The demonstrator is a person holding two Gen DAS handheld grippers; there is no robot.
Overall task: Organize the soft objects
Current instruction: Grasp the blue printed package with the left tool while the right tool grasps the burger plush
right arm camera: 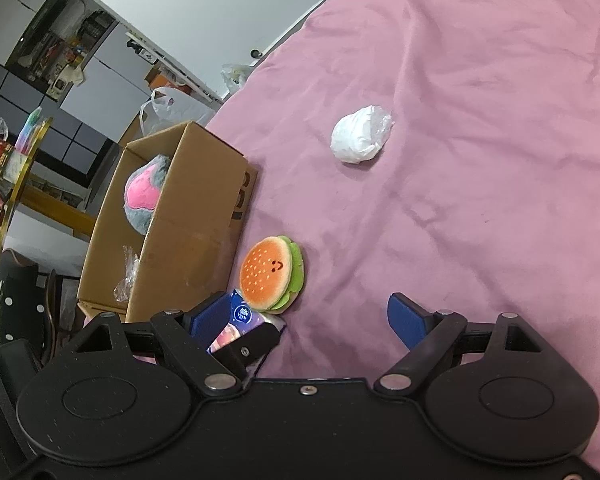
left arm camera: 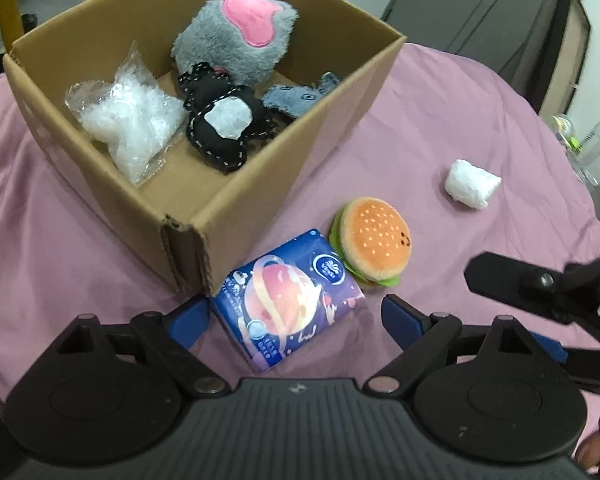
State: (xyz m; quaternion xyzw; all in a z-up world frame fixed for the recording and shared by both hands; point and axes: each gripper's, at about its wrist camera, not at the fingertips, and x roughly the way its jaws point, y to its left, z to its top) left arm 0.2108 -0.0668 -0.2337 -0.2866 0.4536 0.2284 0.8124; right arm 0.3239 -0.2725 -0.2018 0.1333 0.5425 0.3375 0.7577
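Note:
A blue tissue pack (left arm camera: 288,300) lies on the pink cloth between the open fingers of my left gripper (left arm camera: 296,318), next to a plush burger (left arm camera: 374,240). A white wrapped wad (left arm camera: 472,183) lies farther right. The cardboard box (left arm camera: 236,208) holds a grey and pink plush (left arm camera: 236,36), a black stitched plush (left arm camera: 224,128), a small blue-grey plush (left arm camera: 300,98) and a clear plastic bag (left arm camera: 128,120). My right gripper (right arm camera: 300,316) is open and empty above the cloth, right of the burger (right arm camera: 270,274) and well short of the wad (right arm camera: 360,134).
The pink cloth (right arm camera: 480,220) covers the round table. The box (right arm camera: 192,216) stands at the table's left side. A finger of the other gripper (left arm camera: 540,280) shows at the right of the left wrist view. Shelves and bags stand beyond the table edge.

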